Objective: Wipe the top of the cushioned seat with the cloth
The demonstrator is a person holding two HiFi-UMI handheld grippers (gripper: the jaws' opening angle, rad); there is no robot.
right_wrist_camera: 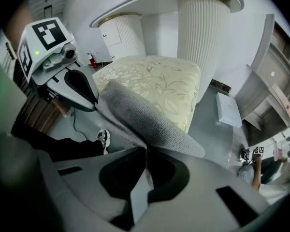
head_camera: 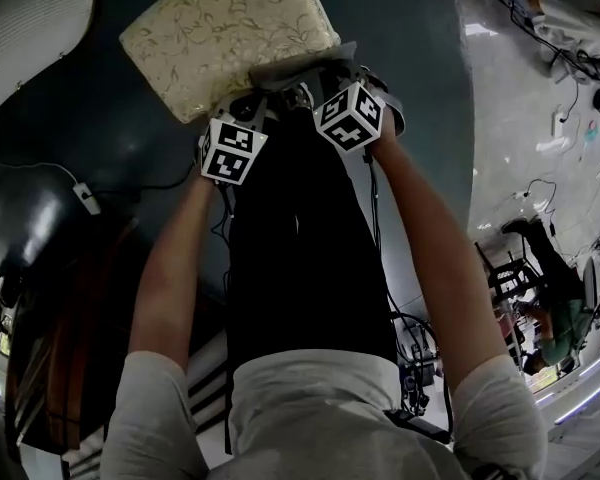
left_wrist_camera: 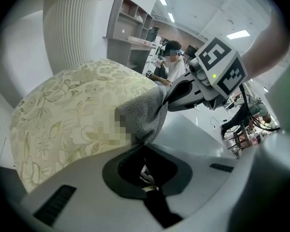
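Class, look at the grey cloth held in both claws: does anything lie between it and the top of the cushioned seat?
Nothing visible does. The cloth, pinched by the left claw and right claw, is at the near edge of the cushioned seat.

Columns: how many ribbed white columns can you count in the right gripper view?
2. One column stands close behind the cushioned seat, at right; the other stands farther back, left. Others may be hidden.

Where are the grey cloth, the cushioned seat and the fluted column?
grey cloth (right_wrist_camera: 147,116), right gripper view, its stretched middle.
cushioned seat (head_camera: 230,33), head view, centre of its patterned top.
fluted column (left_wrist_camera: 70,30), left gripper view, its ribbed shaft.
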